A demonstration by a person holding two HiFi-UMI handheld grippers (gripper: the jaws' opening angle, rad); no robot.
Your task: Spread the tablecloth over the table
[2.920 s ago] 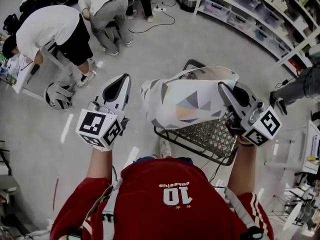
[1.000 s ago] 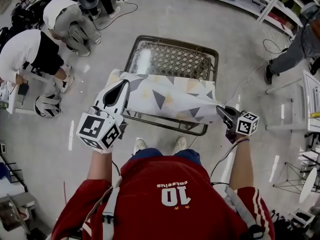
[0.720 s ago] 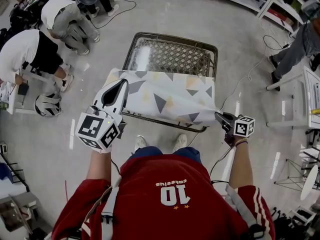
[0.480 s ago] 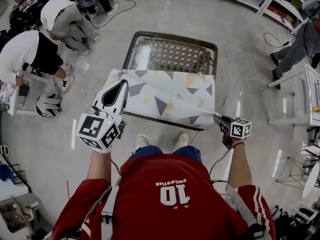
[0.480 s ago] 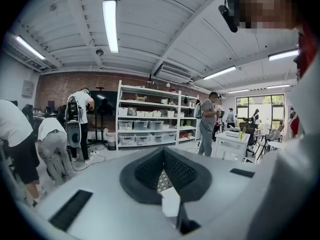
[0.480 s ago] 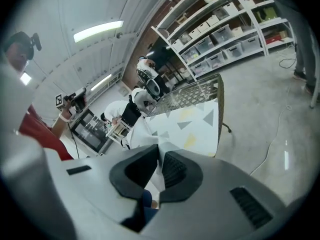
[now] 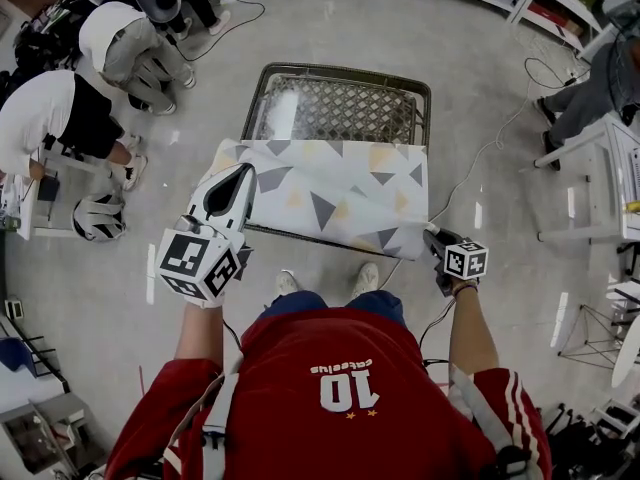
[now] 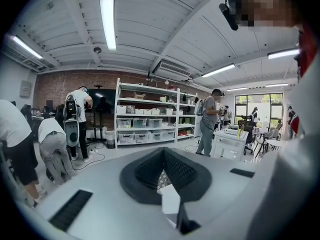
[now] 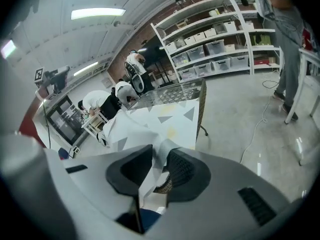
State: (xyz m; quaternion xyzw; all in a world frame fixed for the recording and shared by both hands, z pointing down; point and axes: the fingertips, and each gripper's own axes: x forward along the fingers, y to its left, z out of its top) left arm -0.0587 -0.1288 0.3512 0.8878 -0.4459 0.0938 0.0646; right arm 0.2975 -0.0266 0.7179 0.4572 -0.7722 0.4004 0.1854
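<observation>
Tablecloth (image 7: pixel 330 193) across table (image 7: pixel 340 113), left gripper (image 7: pixel 244 171) pinching corner

The table (image 7: pixel 340 108), with a woven lattice top and a dark frame, stands on the grey floor (image 7: pixel 330 28). The tablecloth (image 7: pixel 330 193), white with grey and yellow triangles, covers the table's near part; its far part shows the lattice.

The tablecloth (image 7: pixel 330 193) hides the worktop's (image 7: pixel 340 113) near half; the left gripper (image 7: pixel 240 173) covers the tablecloth's near-left corner in the head view.
</observation>
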